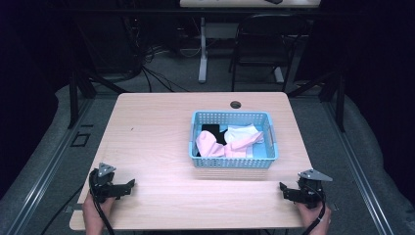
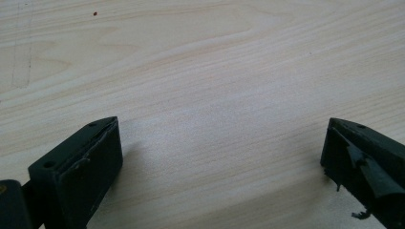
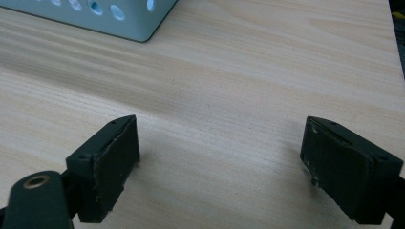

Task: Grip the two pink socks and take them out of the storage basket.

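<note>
A light blue perforated basket (image 1: 233,163) stands on the wooden table (image 1: 156,132), right of centre. Inside it lie a pink cloth (image 1: 215,146), a white cloth (image 1: 241,132) and a black piece (image 1: 214,131). My left gripper (image 1: 131,185) rests near the table's front left corner, held by a hand; its jaws stand wide apart over bare wood (image 2: 219,143) with nothing between them. Near the front right corner my right gripper (image 1: 283,188) is open too (image 3: 219,143), with only tabletop between its jaws. The basket's corner (image 3: 129,19) lies ahead of it, to the upper left.
A round cable hole (image 1: 236,105) sits at the table's far edge. Behind the table stand a black chair (image 1: 264,44) and a white desk leg (image 1: 202,54) with cables on the floor. The table's right edge (image 3: 392,52) runs close to the right gripper.
</note>
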Demonstrator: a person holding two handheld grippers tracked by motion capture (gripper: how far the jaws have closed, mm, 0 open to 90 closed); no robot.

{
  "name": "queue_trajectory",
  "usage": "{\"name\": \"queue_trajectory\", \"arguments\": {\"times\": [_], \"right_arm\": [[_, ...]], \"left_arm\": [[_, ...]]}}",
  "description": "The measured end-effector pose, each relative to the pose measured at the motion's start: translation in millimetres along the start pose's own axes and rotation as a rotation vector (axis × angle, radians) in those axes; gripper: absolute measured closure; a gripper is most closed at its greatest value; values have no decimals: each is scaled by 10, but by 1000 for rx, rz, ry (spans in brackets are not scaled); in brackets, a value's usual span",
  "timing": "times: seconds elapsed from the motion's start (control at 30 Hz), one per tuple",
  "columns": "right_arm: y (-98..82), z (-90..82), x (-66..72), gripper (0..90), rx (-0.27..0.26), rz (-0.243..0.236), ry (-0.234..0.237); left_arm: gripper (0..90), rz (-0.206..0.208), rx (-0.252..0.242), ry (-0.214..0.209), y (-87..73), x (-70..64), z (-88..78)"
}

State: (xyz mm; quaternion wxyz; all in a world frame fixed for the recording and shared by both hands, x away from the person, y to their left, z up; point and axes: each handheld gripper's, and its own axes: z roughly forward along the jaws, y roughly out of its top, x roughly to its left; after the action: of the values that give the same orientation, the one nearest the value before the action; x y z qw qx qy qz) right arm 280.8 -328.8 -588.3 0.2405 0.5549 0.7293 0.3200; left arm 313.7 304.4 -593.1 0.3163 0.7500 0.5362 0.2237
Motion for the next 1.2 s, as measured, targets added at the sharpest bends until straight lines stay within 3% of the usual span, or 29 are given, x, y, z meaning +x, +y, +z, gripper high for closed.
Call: {"name": "queue_trajectory", "arguments": {"times": [0.73, 0.8, 1.03, 1.2], "right_arm": [[4, 2, -2, 103, 5, 1, 1], [29, 20, 1, 8, 48, -8, 13], [79, -4, 17, 0, 92, 1, 36], [181, -115, 84, 0, 125, -50, 40]], "left_arm": [[5, -4, 0, 8, 2, -11, 0], [5, -5, -1, 8, 2, -11, 1], [5, -5, 0, 8, 2, -10, 1], [5, -6, -1, 9, 2, -13, 0]]}}
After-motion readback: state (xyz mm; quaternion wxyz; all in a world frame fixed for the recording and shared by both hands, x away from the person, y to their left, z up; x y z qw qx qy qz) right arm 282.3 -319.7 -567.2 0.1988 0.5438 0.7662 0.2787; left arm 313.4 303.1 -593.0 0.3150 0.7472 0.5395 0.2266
